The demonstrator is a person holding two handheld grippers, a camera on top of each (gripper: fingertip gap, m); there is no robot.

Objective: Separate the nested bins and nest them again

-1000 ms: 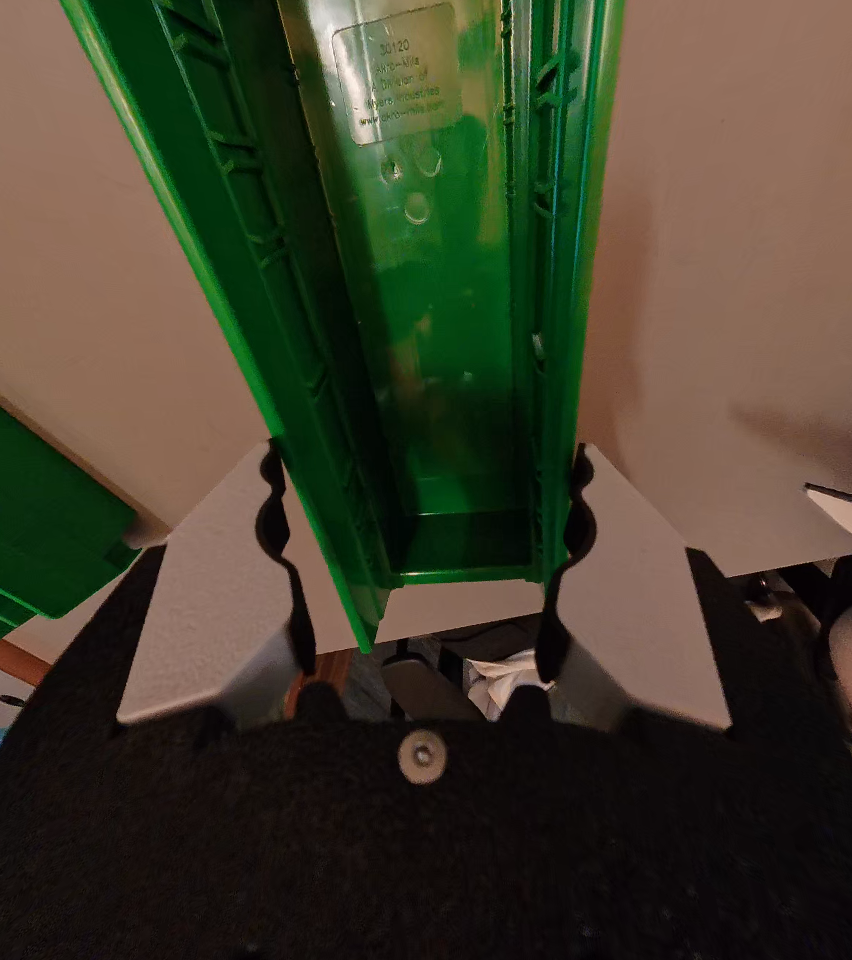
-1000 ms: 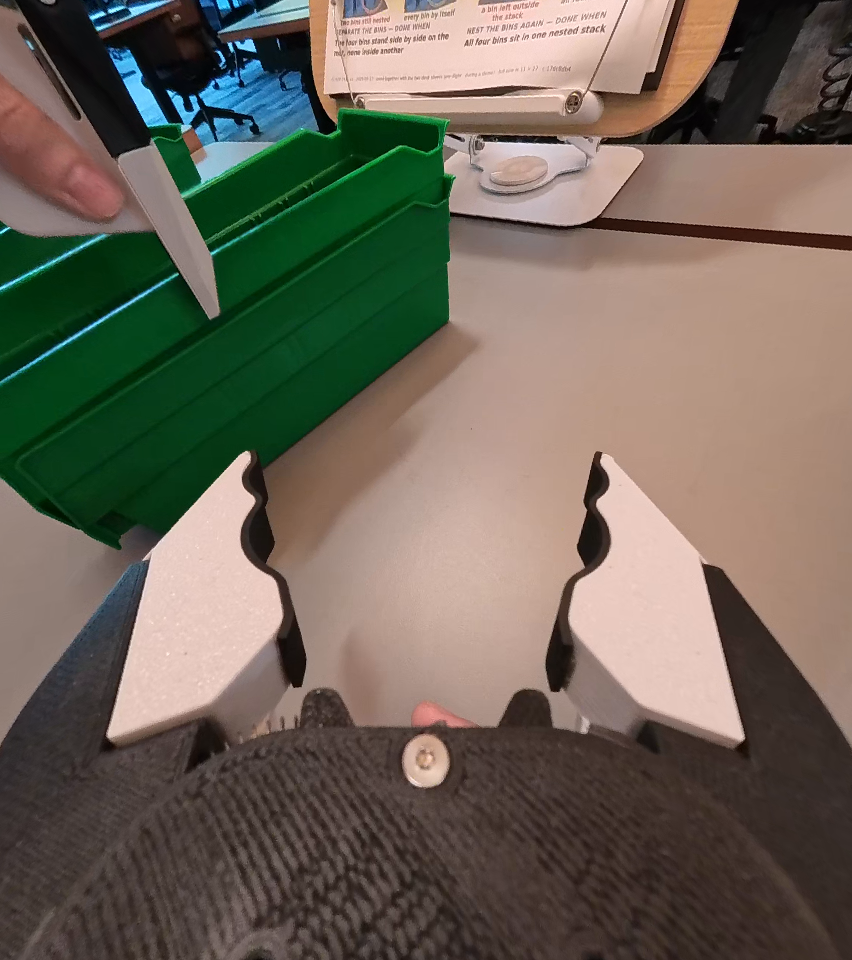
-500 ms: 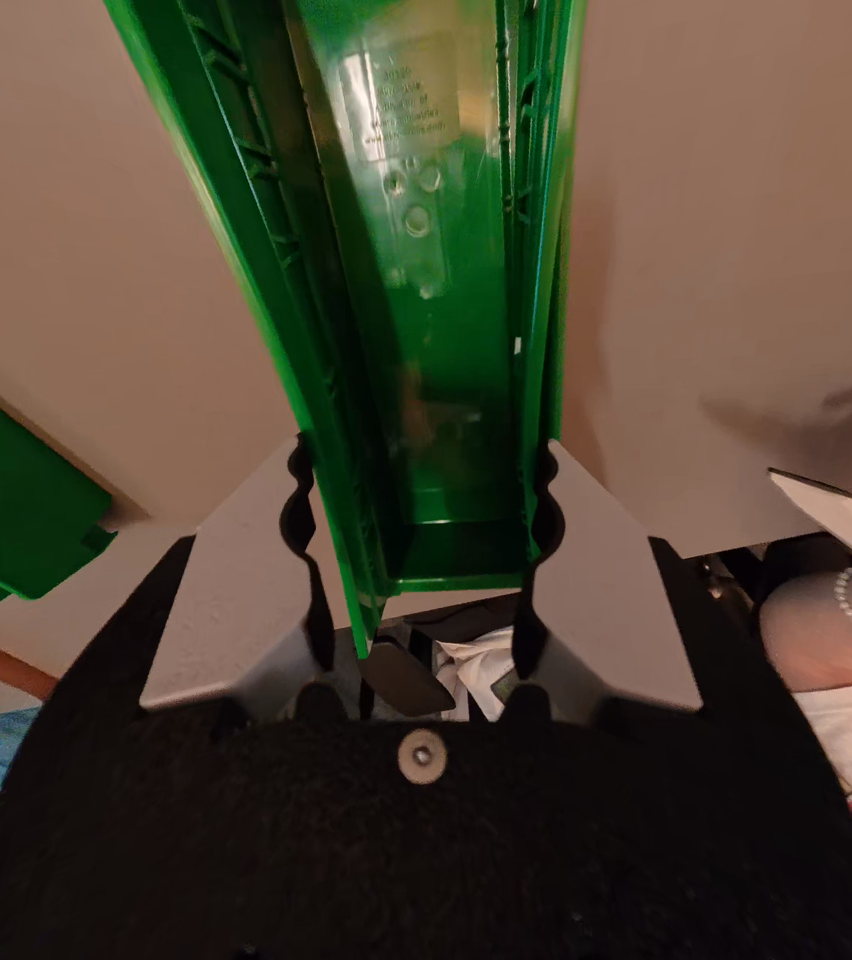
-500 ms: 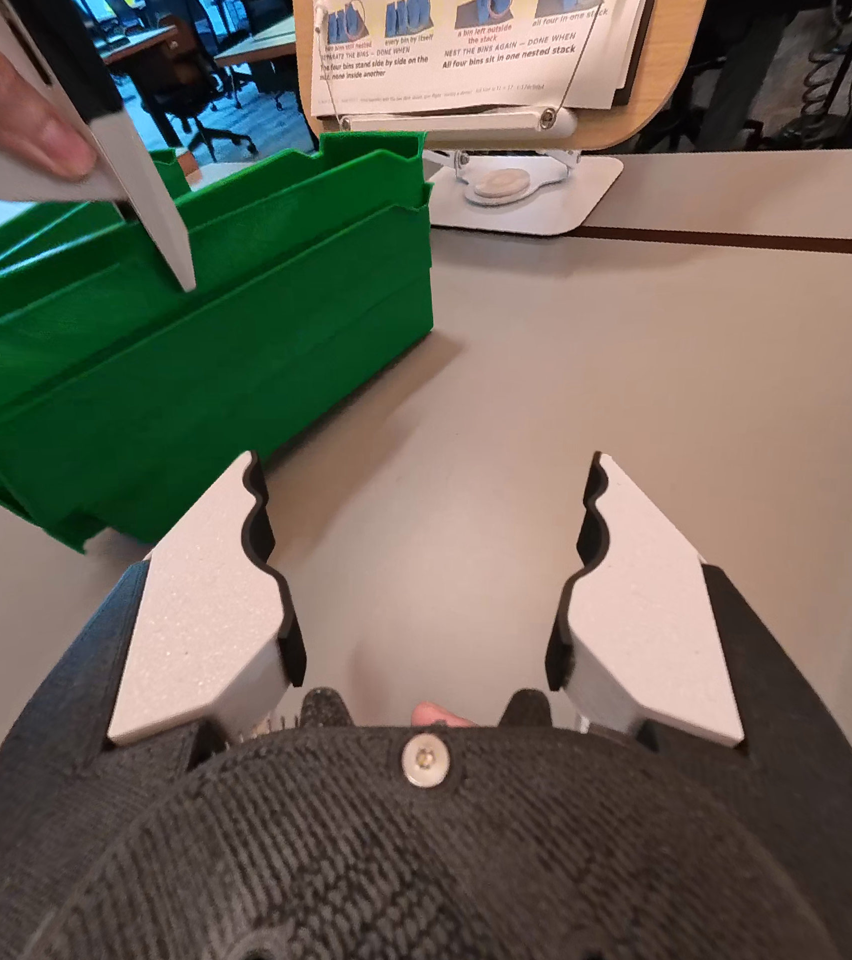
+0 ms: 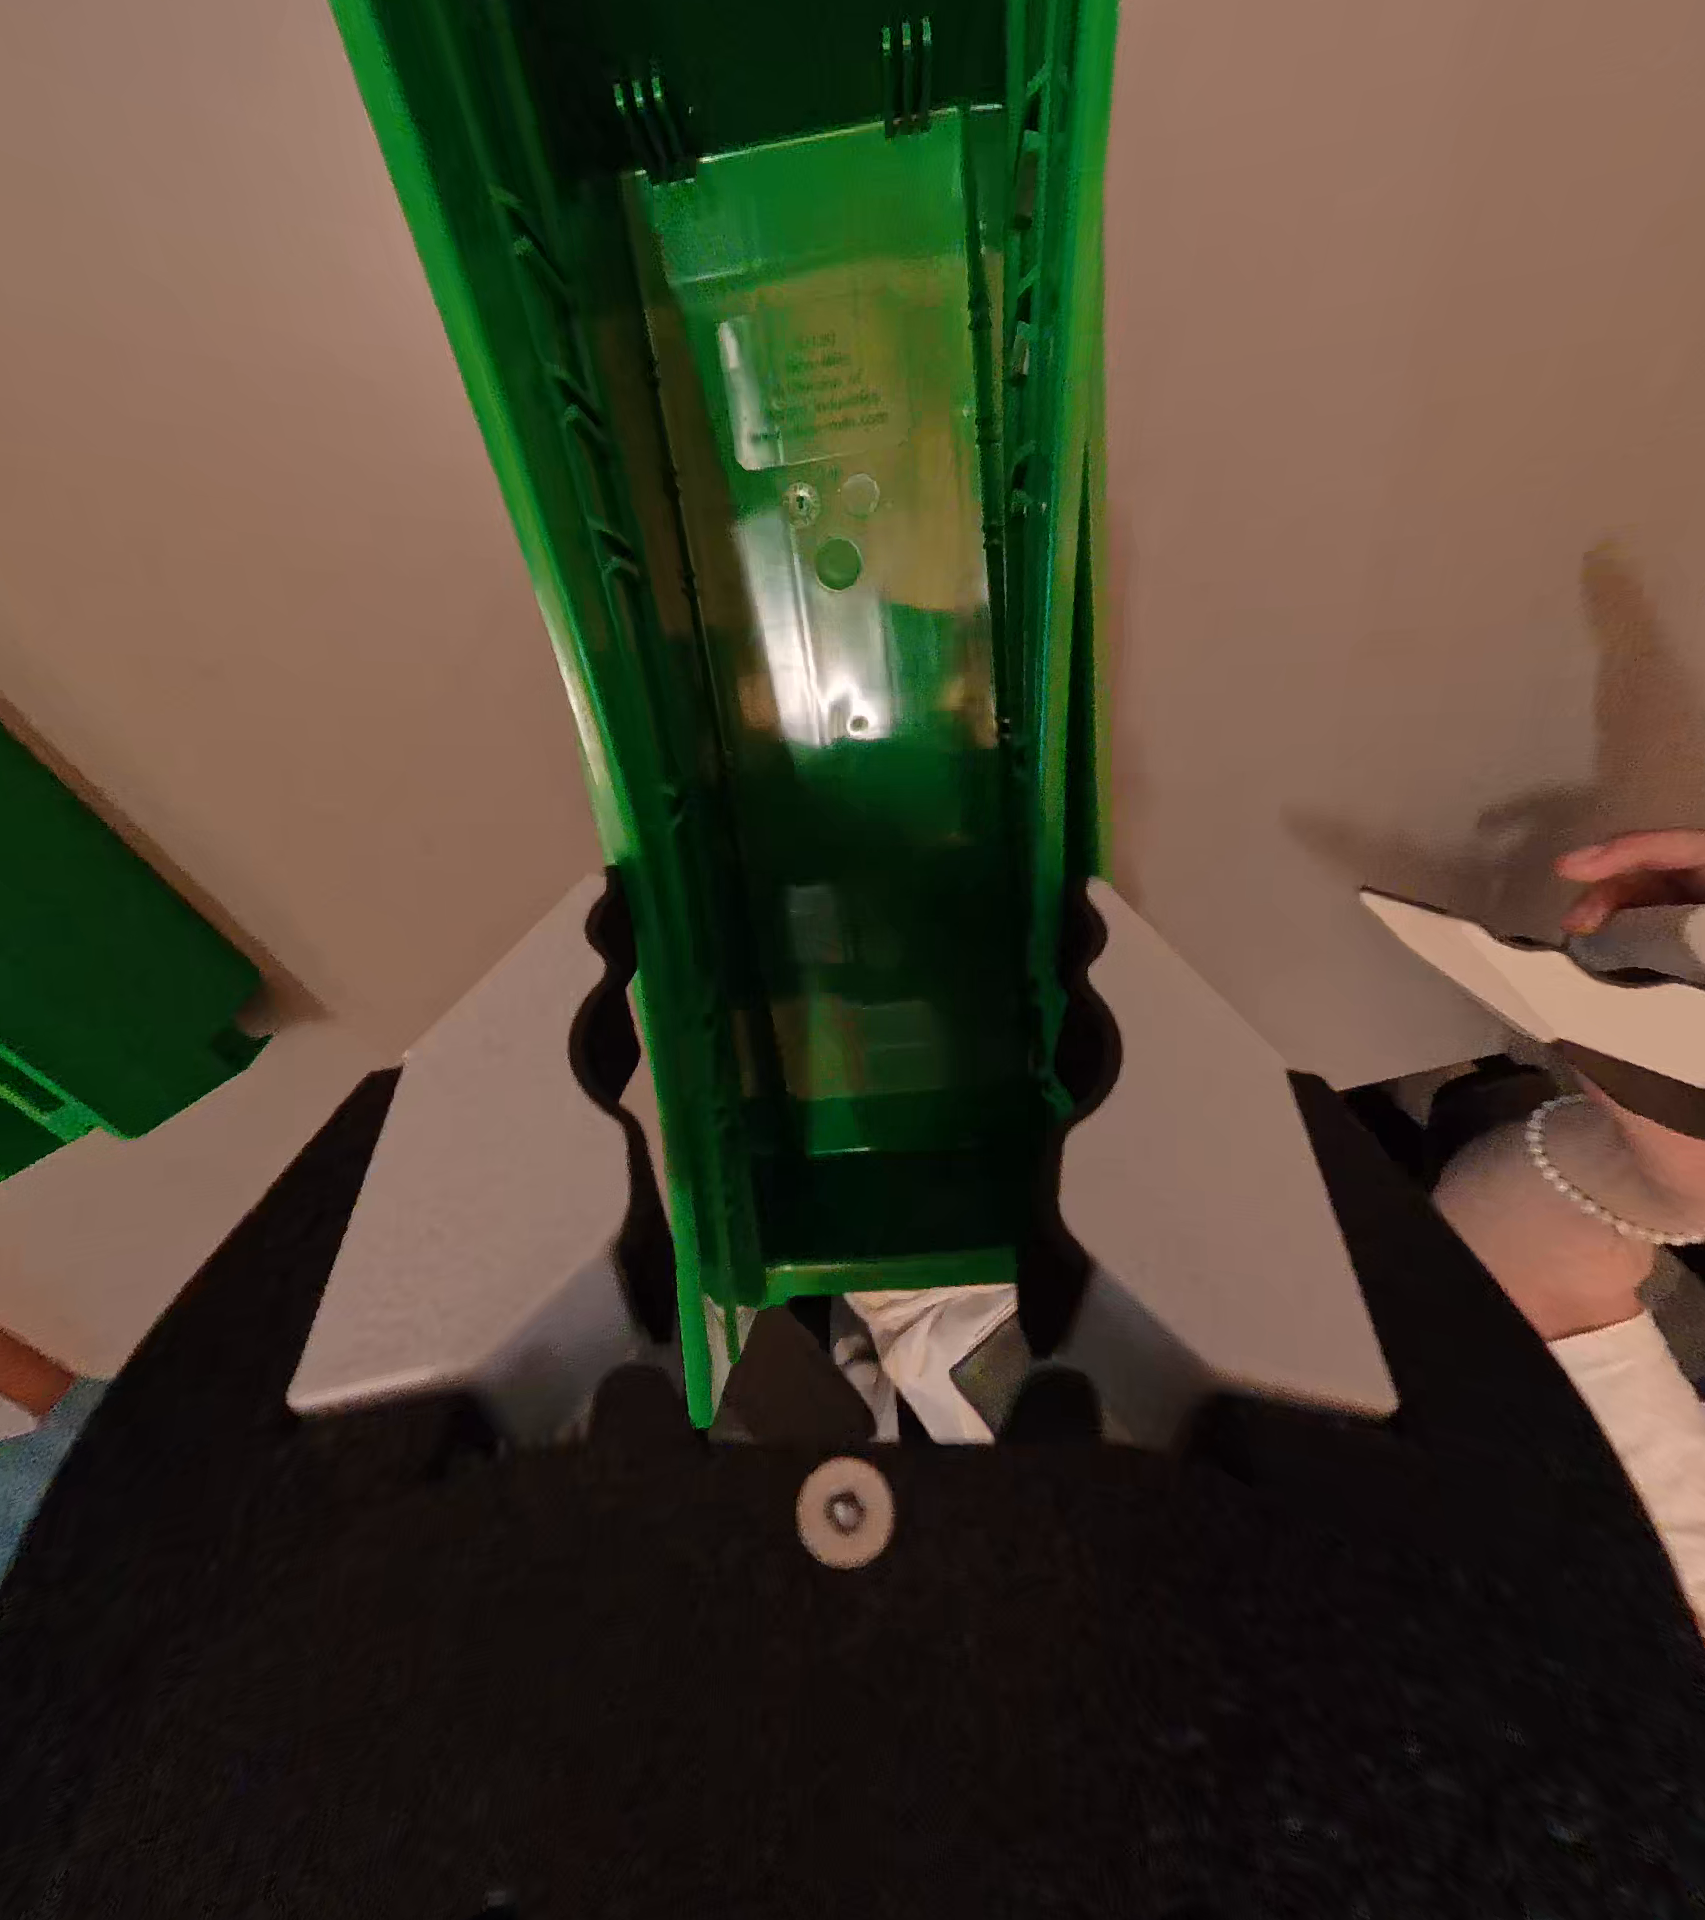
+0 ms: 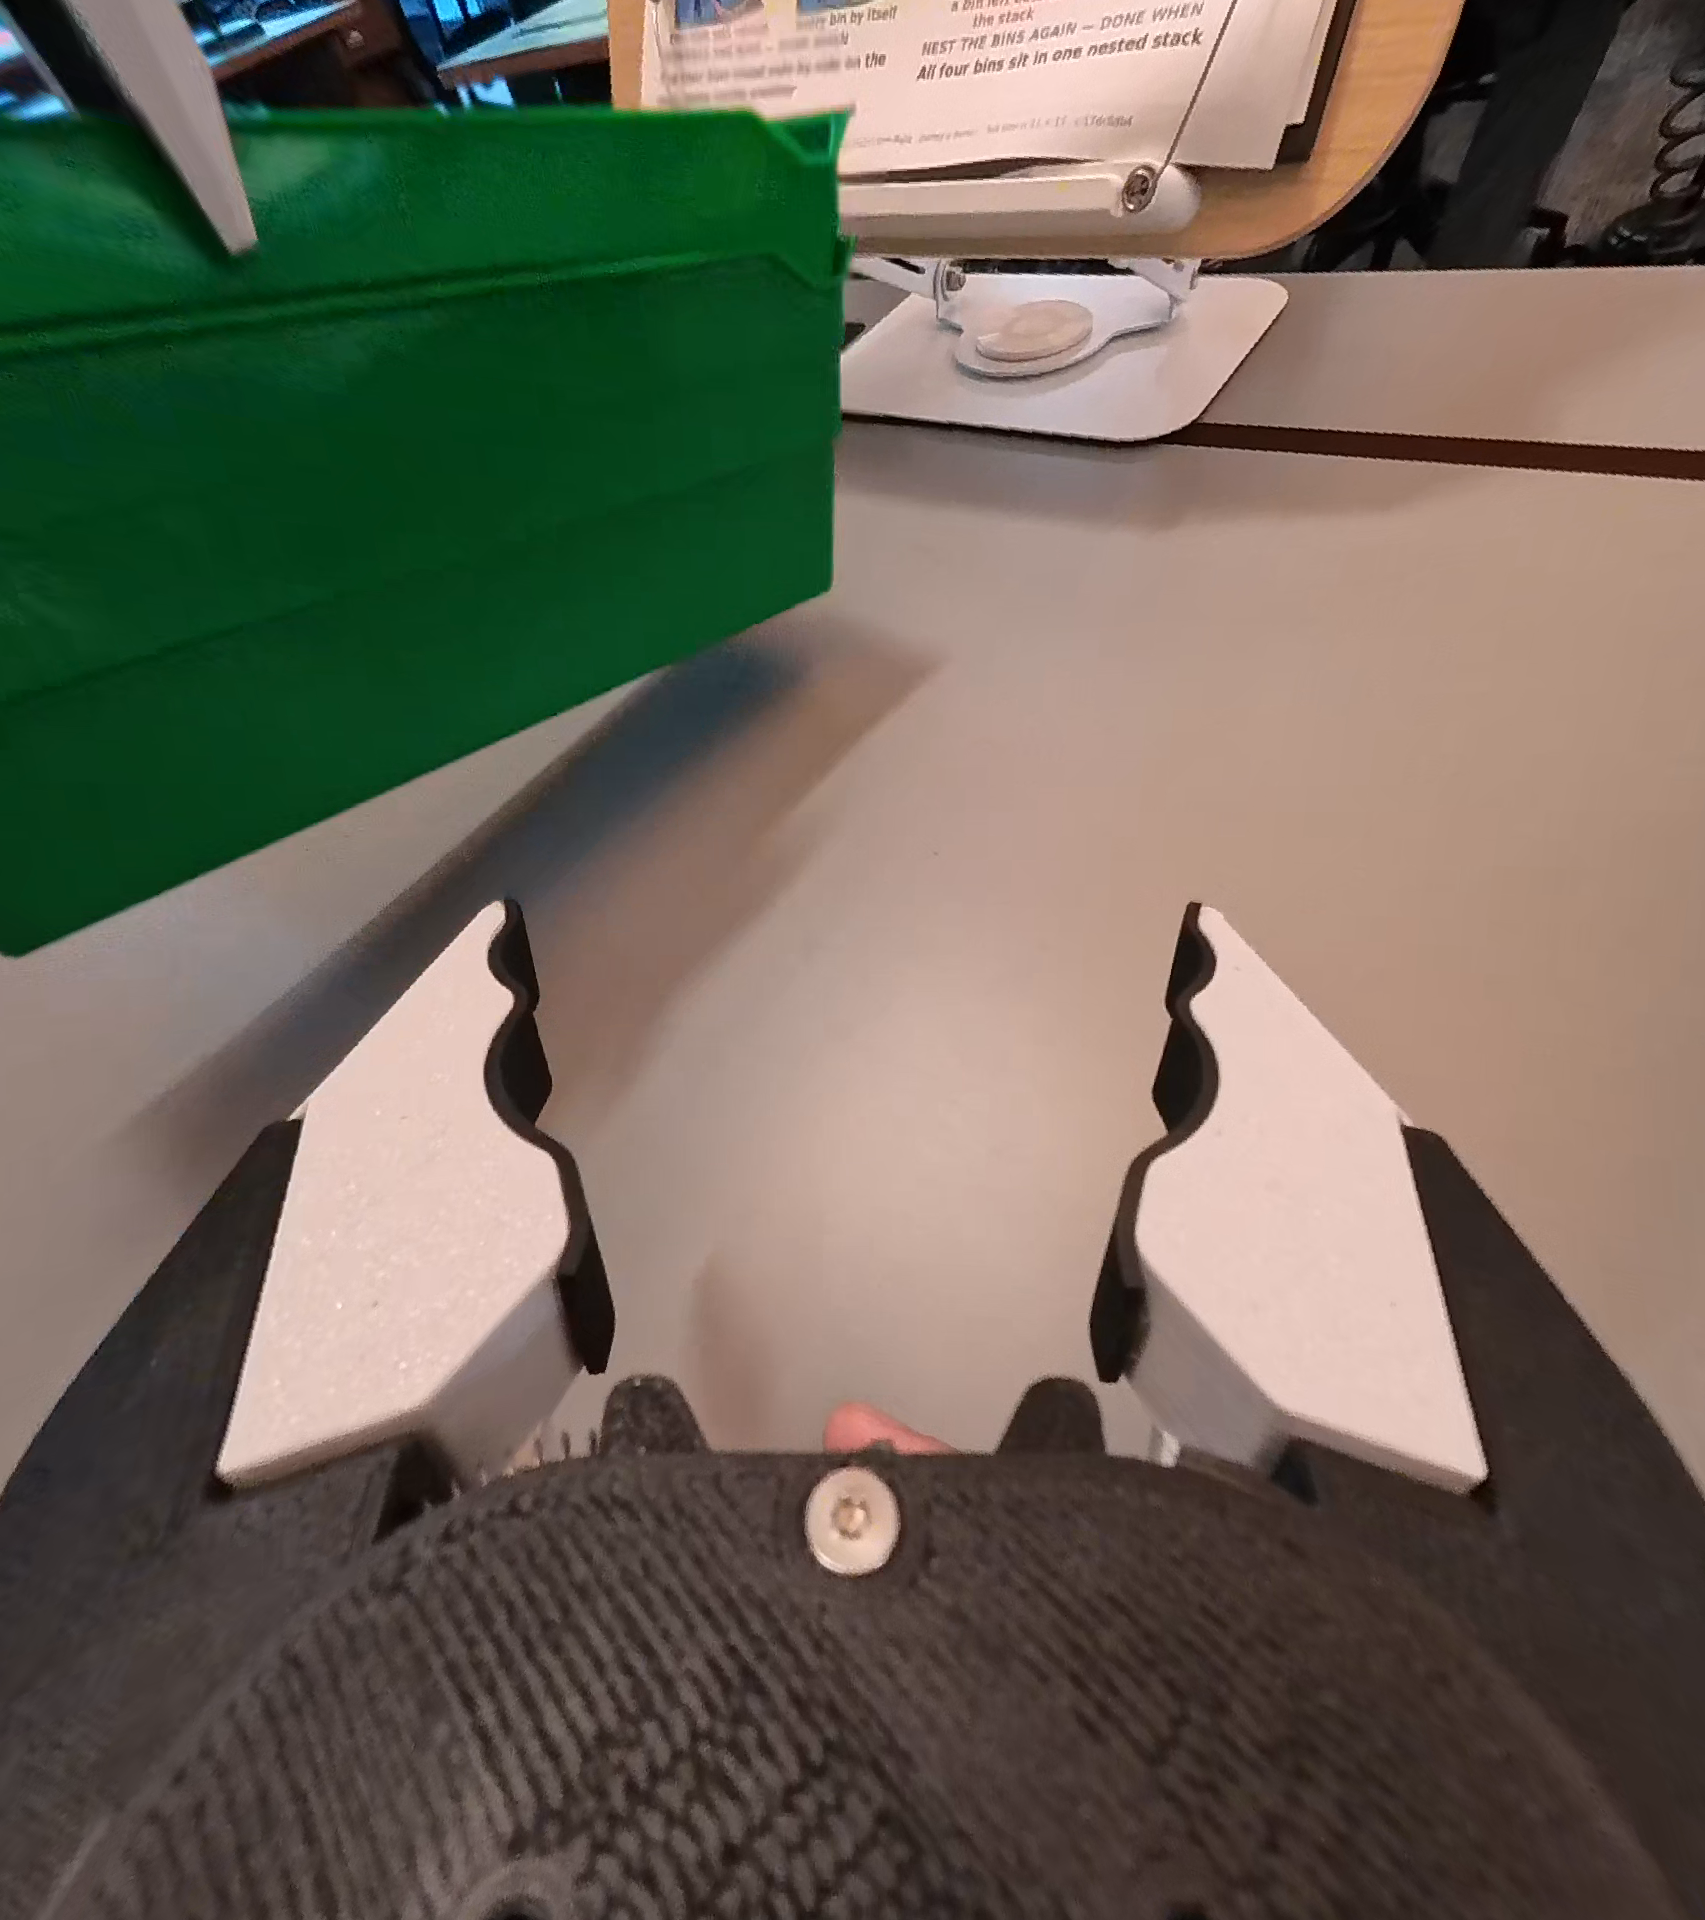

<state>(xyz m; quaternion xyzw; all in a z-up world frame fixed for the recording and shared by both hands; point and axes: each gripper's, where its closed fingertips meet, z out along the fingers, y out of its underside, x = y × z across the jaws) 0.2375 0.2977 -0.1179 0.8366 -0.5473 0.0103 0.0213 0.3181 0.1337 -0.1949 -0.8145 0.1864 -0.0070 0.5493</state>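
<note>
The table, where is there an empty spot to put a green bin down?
The table is bare in front of the open right gripper, from the held green bins across to the white stand base. It is crowded on the left, where the left gripper clamps those bins and another green bin lies.

Here's the smooth grey-beige desk point(image 6: 1191, 727), matte and flat, with a thin dark brown seam point(image 6: 1513, 449) running across its far side. Beyond that seam sits a flat white metal stand base with rounded corners point(image 6: 1180, 364), resting directly on the surface, a round pale disc at its middle. Over in the left wrist view, the same desk point(image 5: 235, 436) shows as a plain tan expanse, its reddish-brown wooden edge at the lower left. At the left margin there, a long green plastic bin with stepped ribbed sides point(image 5: 27, 956) lies near that edge; whether it rests fully flat is hard to tell.
</note>
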